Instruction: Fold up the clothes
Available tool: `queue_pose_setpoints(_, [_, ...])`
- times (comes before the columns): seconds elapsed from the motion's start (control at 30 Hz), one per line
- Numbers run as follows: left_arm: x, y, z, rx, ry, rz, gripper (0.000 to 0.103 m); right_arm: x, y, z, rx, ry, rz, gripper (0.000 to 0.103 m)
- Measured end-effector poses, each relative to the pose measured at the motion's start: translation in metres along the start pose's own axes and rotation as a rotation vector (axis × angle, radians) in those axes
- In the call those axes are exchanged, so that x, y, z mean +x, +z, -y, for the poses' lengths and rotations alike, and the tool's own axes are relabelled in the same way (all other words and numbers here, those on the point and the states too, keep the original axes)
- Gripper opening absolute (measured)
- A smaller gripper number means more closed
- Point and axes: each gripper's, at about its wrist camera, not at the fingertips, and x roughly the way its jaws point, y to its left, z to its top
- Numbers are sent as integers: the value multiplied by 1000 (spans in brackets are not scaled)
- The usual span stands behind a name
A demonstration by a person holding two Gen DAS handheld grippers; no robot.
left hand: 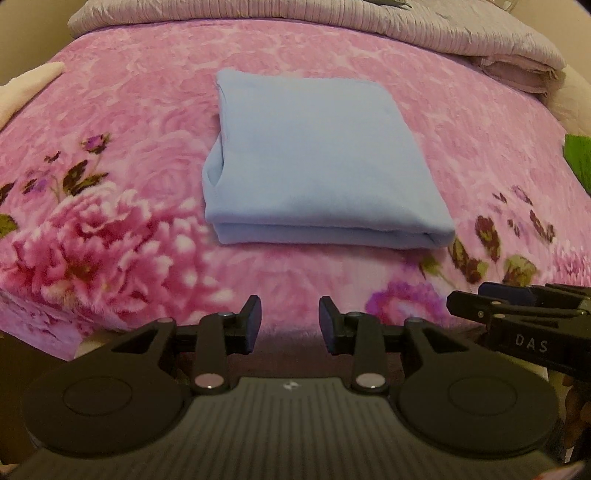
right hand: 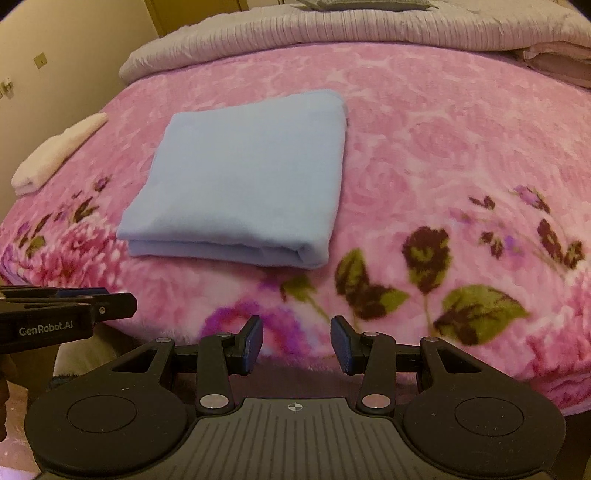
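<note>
Left gripper (left hand: 290, 323) level, fingers parted (right gripper (right hand: 297, 345) alike), short of folded blue garment (left hand: 314, 162)

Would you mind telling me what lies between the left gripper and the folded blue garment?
Only bare pink floral blanket lies between the open left gripper and the folded blue garment, seen in the left wrist view.

A bed is covered by a pink floral blanket (right hand: 424, 155), which fills most of both views. A ribbed grey quilt (right hand: 332, 33) is laid across the upper part of the frame. A beige wall (right hand: 66, 74) is seen at upper left, lit by warm, dim light.
</note>
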Motion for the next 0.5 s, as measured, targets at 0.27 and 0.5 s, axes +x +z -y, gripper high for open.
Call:
queue_pose_setpoints(0.27, [3, -1, -3, -13, -15, -7, 31, 1, -1, 0, 2, 1, -6, 43])
queue_pose_setpoints(0.5, [9, 3, -14, -49, -52, -15, 34, 7, 4, 2, 9, 1, -26, 43])
